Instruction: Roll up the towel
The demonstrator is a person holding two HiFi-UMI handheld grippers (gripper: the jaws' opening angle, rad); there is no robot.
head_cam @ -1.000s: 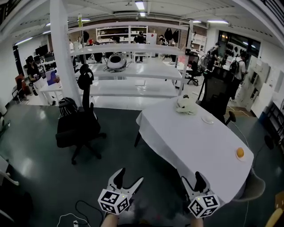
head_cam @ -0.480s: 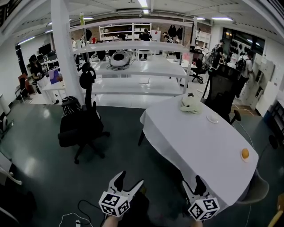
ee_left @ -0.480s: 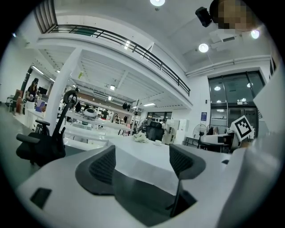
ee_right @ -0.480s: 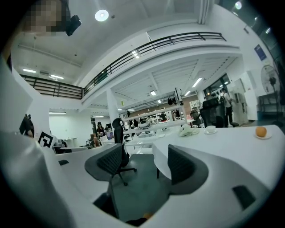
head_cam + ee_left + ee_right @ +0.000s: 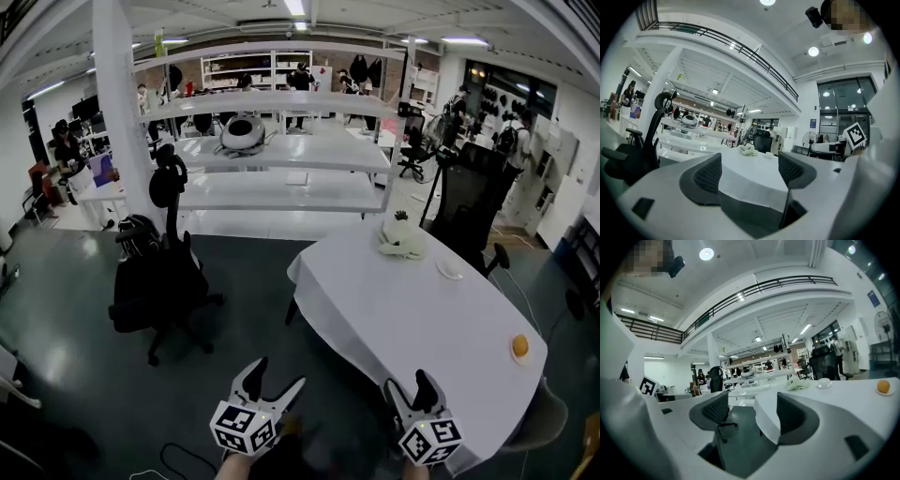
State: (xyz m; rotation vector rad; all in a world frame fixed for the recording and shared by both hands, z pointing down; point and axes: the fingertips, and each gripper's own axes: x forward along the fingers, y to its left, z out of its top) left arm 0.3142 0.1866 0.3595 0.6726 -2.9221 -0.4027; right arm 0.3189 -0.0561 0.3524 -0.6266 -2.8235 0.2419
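The towel is a pale crumpled heap at the far end of the table, which is draped in a white cloth. It shows small in the left gripper view and in the right gripper view. My left gripper is held low over the dark floor, left of the table's near end, and is open and empty. My right gripper sits by the table's near edge, also open with nothing in it. Both are far from the towel.
A cup on a saucer and an orange on a small plate lie on the table's right side. A black office chair stands left, another behind the table. White shelving and a pillar are beyond.
The head view has shifted a little, so the table and chair sit slightly differently in frame. Both grippers stay low and open in about the same place.
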